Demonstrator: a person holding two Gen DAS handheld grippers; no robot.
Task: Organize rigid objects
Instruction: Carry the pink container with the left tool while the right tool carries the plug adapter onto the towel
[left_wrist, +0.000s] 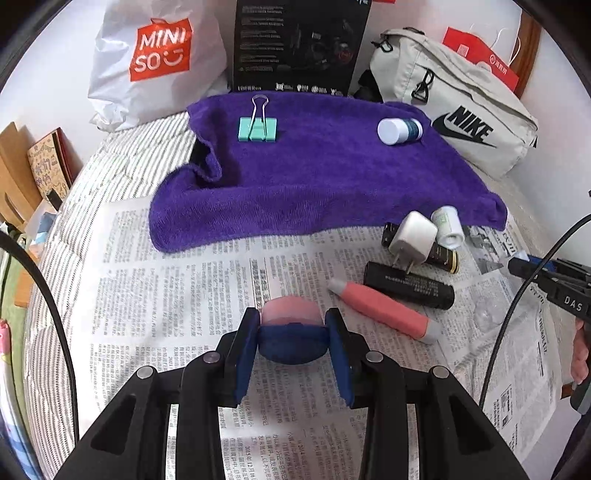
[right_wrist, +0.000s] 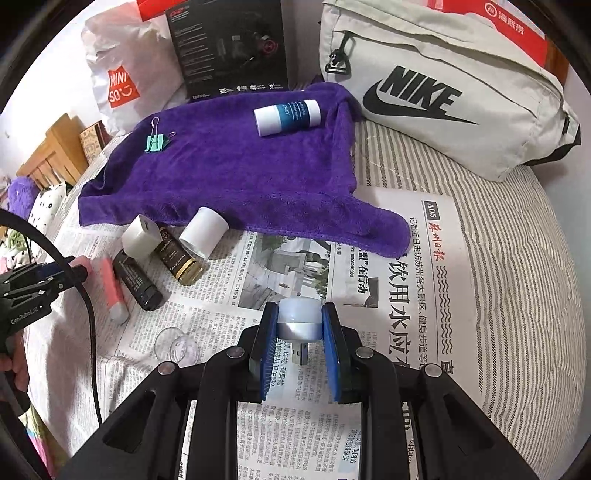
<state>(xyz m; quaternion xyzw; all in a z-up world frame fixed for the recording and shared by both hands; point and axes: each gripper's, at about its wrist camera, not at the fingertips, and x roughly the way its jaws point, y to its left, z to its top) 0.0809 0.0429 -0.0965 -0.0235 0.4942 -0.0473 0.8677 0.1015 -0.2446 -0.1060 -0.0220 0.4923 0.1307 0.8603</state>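
My left gripper (left_wrist: 293, 318) is shut on a small round jar (left_wrist: 290, 314) with a pink top and dark blue base, held above the newspaper (left_wrist: 192, 288). The right gripper (right_wrist: 300, 309) is shut on a little USB light (right_wrist: 298, 319) with a white dome, silver body and its plug pointing back at me. On the purple towel (left_wrist: 314, 184) lie a green binder clip (left_wrist: 257, 129) and a white and blue bottle (left_wrist: 399, 130). At the towel's near edge lie a white charger plug (right_wrist: 139, 236), a white bottle (right_wrist: 204, 232), two dark tubes (right_wrist: 137, 278) and a pink tube (right_wrist: 112, 288).
A Miniso bag (left_wrist: 147, 62), a black box (left_wrist: 299, 44) and a grey Nike bag (right_wrist: 443, 92) stand behind the towel. Clear plastic bits (right_wrist: 176, 345) lie on the newspaper. Striped bedding (right_wrist: 517, 258) surrounds it. A wooden frame (right_wrist: 55, 147) is at far left.
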